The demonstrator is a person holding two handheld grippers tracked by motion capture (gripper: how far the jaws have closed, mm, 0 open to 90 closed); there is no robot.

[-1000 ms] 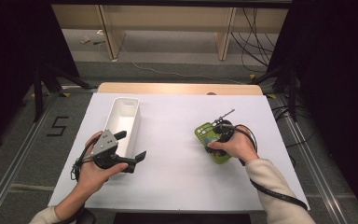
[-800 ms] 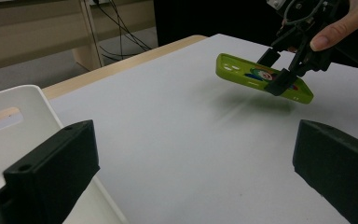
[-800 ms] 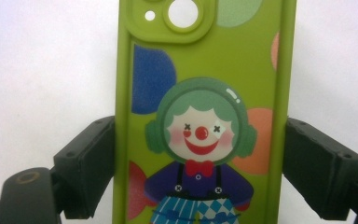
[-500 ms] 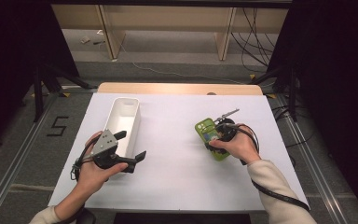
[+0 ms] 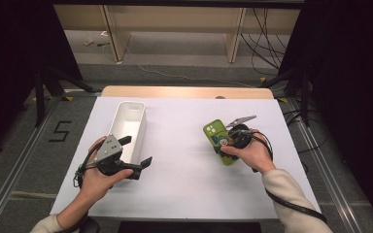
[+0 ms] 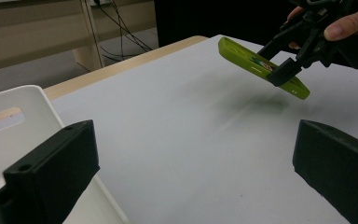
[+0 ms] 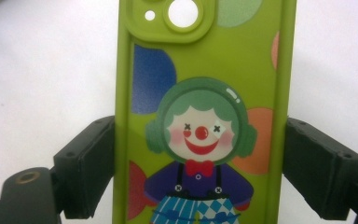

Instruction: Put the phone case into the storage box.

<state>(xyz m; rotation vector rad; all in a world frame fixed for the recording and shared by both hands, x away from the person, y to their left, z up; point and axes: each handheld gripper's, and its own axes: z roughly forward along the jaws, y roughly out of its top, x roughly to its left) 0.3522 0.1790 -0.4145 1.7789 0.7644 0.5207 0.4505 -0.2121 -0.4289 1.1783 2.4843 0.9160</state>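
Gripping the green phone case (image 5: 219,141) across its width, lifted and tilted above the white table (image 5: 184,184), the right gripper (image 5: 233,141) holds its long axis running away from the pads, while the left gripper (image 5: 138,158), jaws apart and empty, waits beside the white bin (image 5: 126,127).

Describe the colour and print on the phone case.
Lime green phone case with a clown figure and coloured balloons; the right gripper view shows it best.

You're working with one green phone case (image 5: 219,141) and one white bin (image 5: 127,127) on the table (image 5: 184,184); the case is sitting well to the right of the bin. You're holding two grippers, one per hand.
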